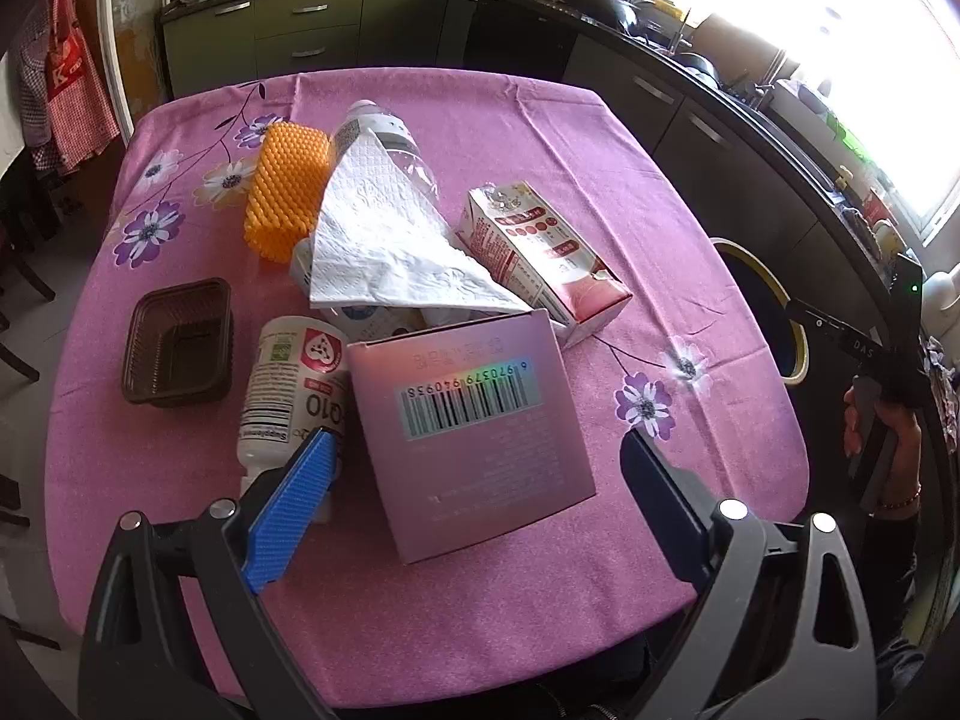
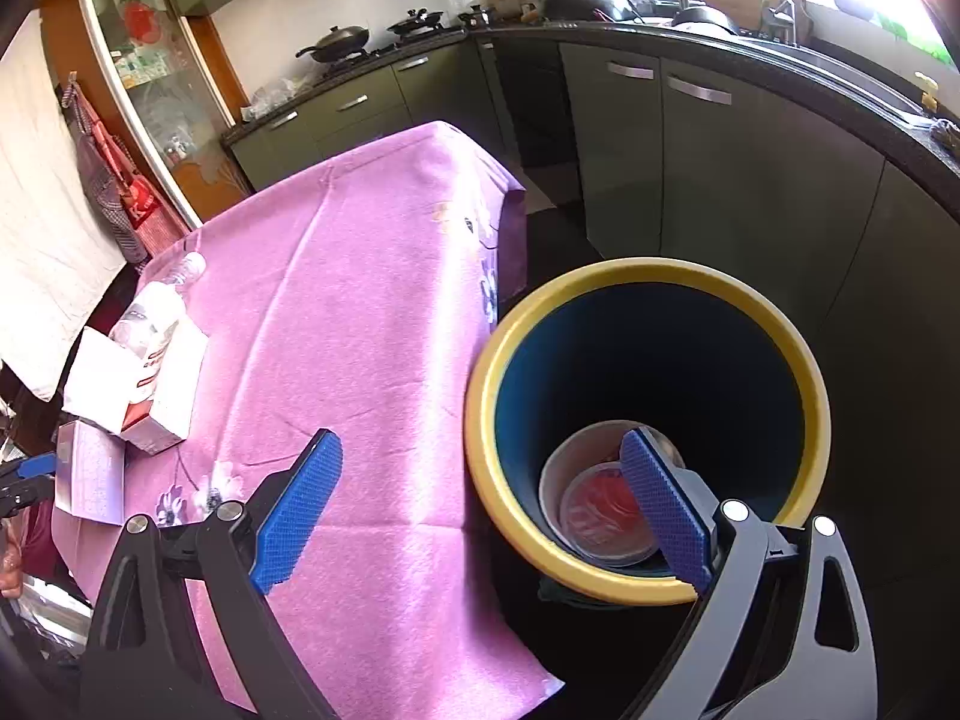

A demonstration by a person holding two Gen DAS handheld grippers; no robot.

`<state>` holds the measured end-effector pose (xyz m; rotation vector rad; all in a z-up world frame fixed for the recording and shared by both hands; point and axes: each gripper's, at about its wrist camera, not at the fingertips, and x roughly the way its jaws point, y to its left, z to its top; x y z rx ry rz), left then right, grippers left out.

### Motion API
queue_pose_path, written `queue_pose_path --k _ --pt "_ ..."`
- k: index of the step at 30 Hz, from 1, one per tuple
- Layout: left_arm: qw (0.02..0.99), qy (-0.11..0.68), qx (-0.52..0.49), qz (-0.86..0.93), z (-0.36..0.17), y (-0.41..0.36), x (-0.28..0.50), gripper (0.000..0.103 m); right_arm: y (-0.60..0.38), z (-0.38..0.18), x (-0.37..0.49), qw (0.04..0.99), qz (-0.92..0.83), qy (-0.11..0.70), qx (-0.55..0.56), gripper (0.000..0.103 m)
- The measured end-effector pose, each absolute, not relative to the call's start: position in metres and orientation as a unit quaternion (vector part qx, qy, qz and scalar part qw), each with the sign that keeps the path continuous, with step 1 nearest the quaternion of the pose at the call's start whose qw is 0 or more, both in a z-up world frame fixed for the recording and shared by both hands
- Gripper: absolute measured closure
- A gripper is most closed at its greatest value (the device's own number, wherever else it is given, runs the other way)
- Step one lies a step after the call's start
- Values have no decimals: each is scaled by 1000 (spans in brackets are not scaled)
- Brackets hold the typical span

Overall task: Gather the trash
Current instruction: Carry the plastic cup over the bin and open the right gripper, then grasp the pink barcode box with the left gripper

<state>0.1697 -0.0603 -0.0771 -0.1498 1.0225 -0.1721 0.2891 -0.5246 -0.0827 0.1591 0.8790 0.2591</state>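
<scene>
Trash lies heaped on the pink flowered tablecloth (image 1: 540,120): a pink barcode box (image 1: 474,426), a white supplement bottle (image 1: 288,390), a white tissue (image 1: 384,240) draped over a clear plastic bottle (image 1: 390,138), a milk carton (image 1: 540,252), an orange foam net (image 1: 288,192) and a brown plastic tray (image 1: 177,342). My left gripper (image 1: 480,444) is open just above the pink box, one finger on each side, its pads clear of the box. My right gripper (image 2: 480,444) is open and empty over the yellow-rimmed bin (image 2: 648,276). A round container with a red lid (image 2: 600,510) lies at the bin's bottom.
The bin (image 1: 774,300) stands on the floor at the table's right edge. A hand (image 1: 888,438) holds the right gripper's handle there. Dark kitchen cabinets (image 2: 690,150) and a cluttered counter run behind and to the right. An apron (image 1: 66,78) hangs at the far left.
</scene>
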Motion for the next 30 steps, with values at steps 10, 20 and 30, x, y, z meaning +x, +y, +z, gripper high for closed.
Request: queue_pose_path --k 10,20,30 --pt "868 492 -38 -42 -90 -84 174 12 -521 -81 269 893 153 411 103 10" --pt "861 506 -17 -36 -109 -87 181 26 -524 -79 262 892 162 406 112 10" --pt "862 500 -14 -76 -104 -85 170 29 -524 -74 256 893 165 403 113 10"
